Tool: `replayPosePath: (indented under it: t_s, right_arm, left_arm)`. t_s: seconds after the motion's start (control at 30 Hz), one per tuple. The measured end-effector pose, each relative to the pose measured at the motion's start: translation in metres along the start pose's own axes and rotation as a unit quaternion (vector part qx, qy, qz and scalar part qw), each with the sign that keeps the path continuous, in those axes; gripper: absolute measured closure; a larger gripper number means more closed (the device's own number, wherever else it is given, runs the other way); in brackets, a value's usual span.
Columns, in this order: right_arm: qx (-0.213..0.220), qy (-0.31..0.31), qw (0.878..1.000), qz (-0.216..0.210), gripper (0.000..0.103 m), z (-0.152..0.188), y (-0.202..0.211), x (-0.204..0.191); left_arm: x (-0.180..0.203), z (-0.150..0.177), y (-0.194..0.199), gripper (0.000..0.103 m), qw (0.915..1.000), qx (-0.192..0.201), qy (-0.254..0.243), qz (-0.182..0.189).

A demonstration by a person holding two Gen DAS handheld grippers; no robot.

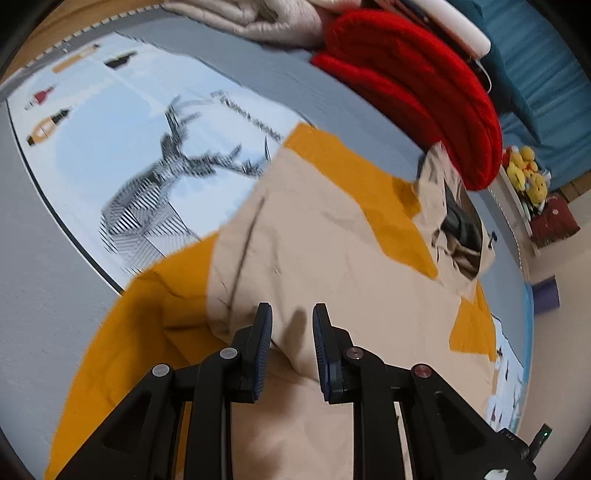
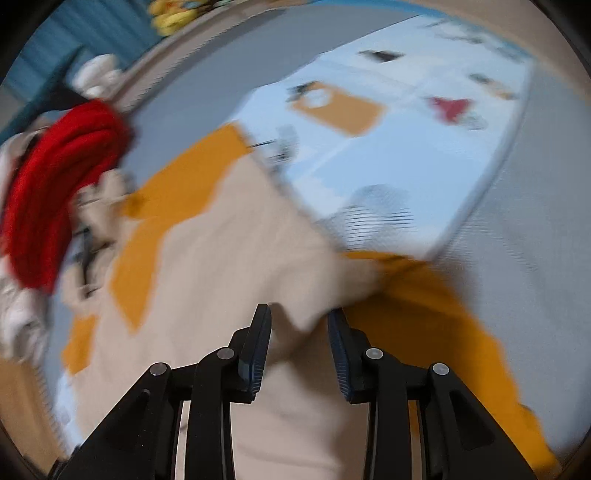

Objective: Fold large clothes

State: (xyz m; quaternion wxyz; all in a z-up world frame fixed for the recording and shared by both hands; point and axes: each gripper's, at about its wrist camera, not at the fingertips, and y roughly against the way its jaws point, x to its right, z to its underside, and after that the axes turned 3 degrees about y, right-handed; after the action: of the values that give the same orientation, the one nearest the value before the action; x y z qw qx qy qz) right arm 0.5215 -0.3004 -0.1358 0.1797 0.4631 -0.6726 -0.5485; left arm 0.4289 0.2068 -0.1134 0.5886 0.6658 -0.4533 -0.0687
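Note:
A large beige and orange jacket [image 1: 332, 240] lies spread on a light blue printed sheet [image 1: 110, 110] over a grey bed surface. In the left wrist view its collar end lies at the far right, against a red knit garment. My left gripper [image 1: 291, 314] points down at the beige body with its jaws a little apart. A raised fold of beige cloth sits in the gap, and the pads do not press on it. My right gripper [image 2: 301, 314] stands open over the same jacket [image 2: 221, 240]. A beige flap edge lies between its fingers, next to an orange sleeve [image 2: 443, 314].
A folded red knit garment [image 1: 413, 85] [image 2: 55, 192] and a pale quilted pile [image 1: 258, 18] sit at the far edge of the bed. Yellow plush toys [image 1: 524, 173] stand on a shelf beyond. Bare grey cover [image 1: 37, 277] [image 2: 535, 221] flanks the sheet.

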Motion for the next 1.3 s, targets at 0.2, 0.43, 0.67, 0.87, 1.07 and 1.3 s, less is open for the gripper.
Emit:
replayPosePath:
  t_s: [0.2,0.43,0.67,0.87,1.07,1.3]
  right_arm:
    - [0.059,-0.021,0.998,0.001,0.068,-0.001,0.026,0.01]
    - [-0.075,0.065,0.987,-0.124,0.067,-0.001,-0.04,-0.024]
    - [-0.051,0.081,0.991,-0.092,0.067,-0.001,-0.03,-0.025]
    - [-0.052,0.108,0.99,-0.073,0.067,0.003,-0.02,-0.028]
    - [0.047,0.214,0.972,-0.081,0.067,0.012,0.051,-0.048]
    - [0.119,0.305,0.941,-0.089,0.067,0.047,0.113,-0.058]
  left_arm:
    - [-0.014,0.001,-0.009,0.084,0.999,-0.016,0.02,-0.035]
    - [0.0,0.001,-0.002,0.084,0.9996,0.005,-0.017,-0.021]
    - [-0.005,-0.002,-0.001,0.084,0.9998,0.001,-0.004,-0.021]
    - [0.018,0.006,0.02,0.084,0.998,0.027,-0.053,-0.018]
    - [0.041,0.026,0.044,0.084,0.992,0.056,-0.112,-0.01]
    - [0.056,0.062,0.069,0.084,0.9785,0.093,-0.184,-0.011]
